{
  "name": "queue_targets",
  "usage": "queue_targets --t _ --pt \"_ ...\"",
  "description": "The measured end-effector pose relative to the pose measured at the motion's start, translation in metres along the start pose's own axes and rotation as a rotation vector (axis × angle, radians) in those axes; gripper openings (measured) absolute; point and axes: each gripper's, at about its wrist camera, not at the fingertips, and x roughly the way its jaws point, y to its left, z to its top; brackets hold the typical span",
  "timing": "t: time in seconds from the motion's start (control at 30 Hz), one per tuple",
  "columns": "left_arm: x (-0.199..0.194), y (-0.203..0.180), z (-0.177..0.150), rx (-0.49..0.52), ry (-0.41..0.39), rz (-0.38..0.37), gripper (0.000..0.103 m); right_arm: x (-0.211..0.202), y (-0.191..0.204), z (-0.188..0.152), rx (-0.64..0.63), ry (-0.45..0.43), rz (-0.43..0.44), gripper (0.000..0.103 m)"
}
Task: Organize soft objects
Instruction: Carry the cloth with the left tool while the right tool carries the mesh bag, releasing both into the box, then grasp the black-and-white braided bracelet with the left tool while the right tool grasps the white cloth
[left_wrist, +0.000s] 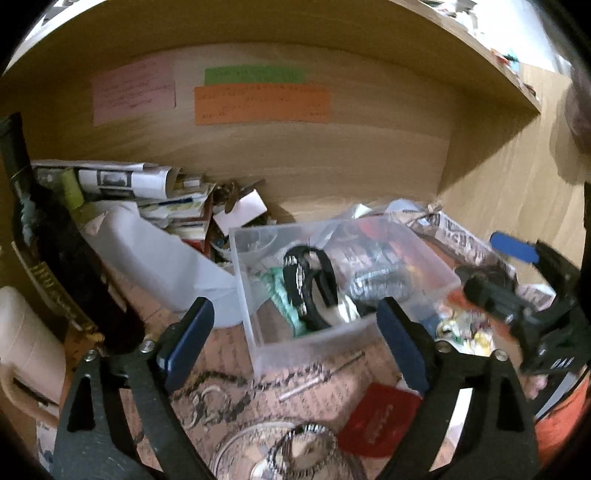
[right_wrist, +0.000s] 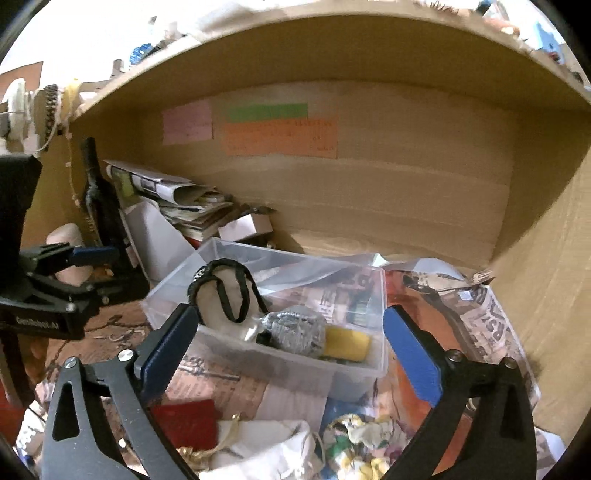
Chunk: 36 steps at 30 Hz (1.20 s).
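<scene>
A clear plastic bin (left_wrist: 258, 343) (right_wrist: 295, 363) stands on the shelf floor. It holds a beige pouch with black straps (right_wrist: 218, 299) (left_wrist: 310, 284), a grey knitted bundle (right_wrist: 295, 328) (left_wrist: 380, 284) and a yellow sponge (right_wrist: 347, 343). My left gripper (left_wrist: 295, 336) is open and empty just in front of the bin. My right gripper (right_wrist: 291, 354) is open and empty over the bin's near wall. A white cloth bag (right_wrist: 266, 450) and a floral crumpled cloth (right_wrist: 362, 439) (left_wrist: 465, 332) lie in front of the bin. The right gripper shows in the left wrist view (left_wrist: 517, 280), the left gripper in the right wrist view (right_wrist: 85, 266).
A dark bottle (left_wrist: 48, 236) (right_wrist: 103, 210), a white jug (left_wrist: 147, 254) and stacked papers (left_wrist: 147, 188) (right_wrist: 184, 199) crowd the left. A red card (left_wrist: 376, 421) (right_wrist: 184, 421) and a chain (left_wrist: 236, 391) lie in front. Newspaper (right_wrist: 491, 325) lines the floor. Wooden shelf walls (right_wrist: 406, 184) enclose the space.
</scene>
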Motion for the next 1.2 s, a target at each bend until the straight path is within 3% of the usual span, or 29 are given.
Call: queue_targets --t 0.33,0.8,1.03,1.2 --pt "-0.001 0.0 -0.048 -0.012 0.086 0.008 0.096 -0.017 0.003 -0.027 0.039 0.017 0.009 0.101" --pt "0.018 0.0 -0.111 -0.034 0.245 0.003 0.096 -0.008 0.002 -0.081 0.115 0.158 -0.013 0.101" --pt "0.027 -0.006 -0.12 -0.032 0.245 0.027 0.095 0.003 0.004 -0.091 0.119 0.219 0.014 0.078" --pt "0.031 -0.003 -0.12 -0.031 0.225 0.058 0.079 0.016 0.003 -0.098 0.14 0.264 0.042 0.065"
